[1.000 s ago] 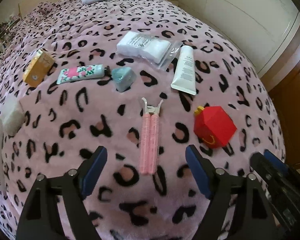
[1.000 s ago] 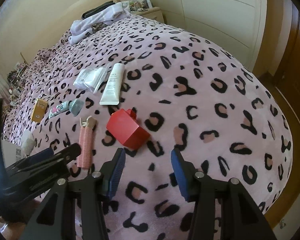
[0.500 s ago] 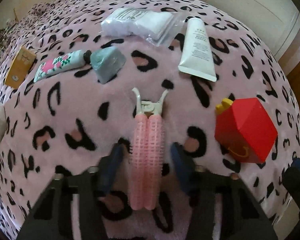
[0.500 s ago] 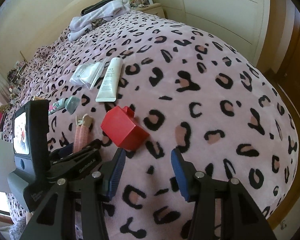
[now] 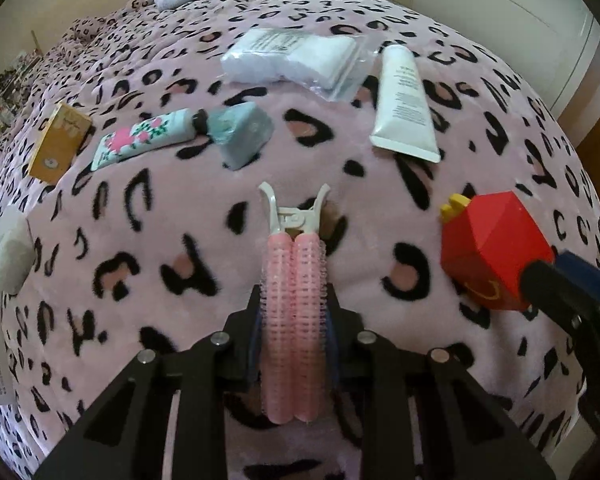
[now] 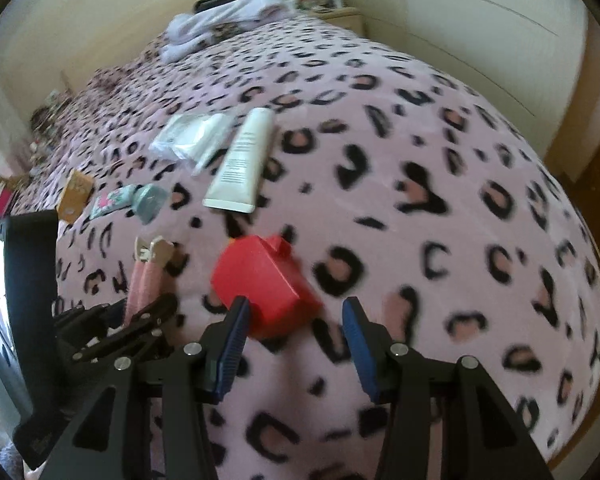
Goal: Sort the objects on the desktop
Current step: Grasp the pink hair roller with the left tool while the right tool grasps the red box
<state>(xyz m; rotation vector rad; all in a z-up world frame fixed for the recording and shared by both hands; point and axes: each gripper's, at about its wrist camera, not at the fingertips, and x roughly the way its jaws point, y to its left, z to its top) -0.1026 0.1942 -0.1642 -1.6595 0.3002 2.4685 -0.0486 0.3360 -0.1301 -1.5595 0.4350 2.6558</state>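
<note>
Left wrist view: left tongs (image 5: 294, 320) clamp pink hair-roller clip (image 5: 294, 300) lengthwise, white handles pointing away.

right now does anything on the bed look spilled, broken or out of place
Nothing stands out. The pink hair-roller clip, gripped by the left gripper, looks intact, as does the red house-shaped box before the open right gripper. The tubes and packets lie flat on the leopard-print blanket, unspilled.

Red box (image 5: 494, 250): yellow arches logo. Other print, QR code unreadable.
</note>
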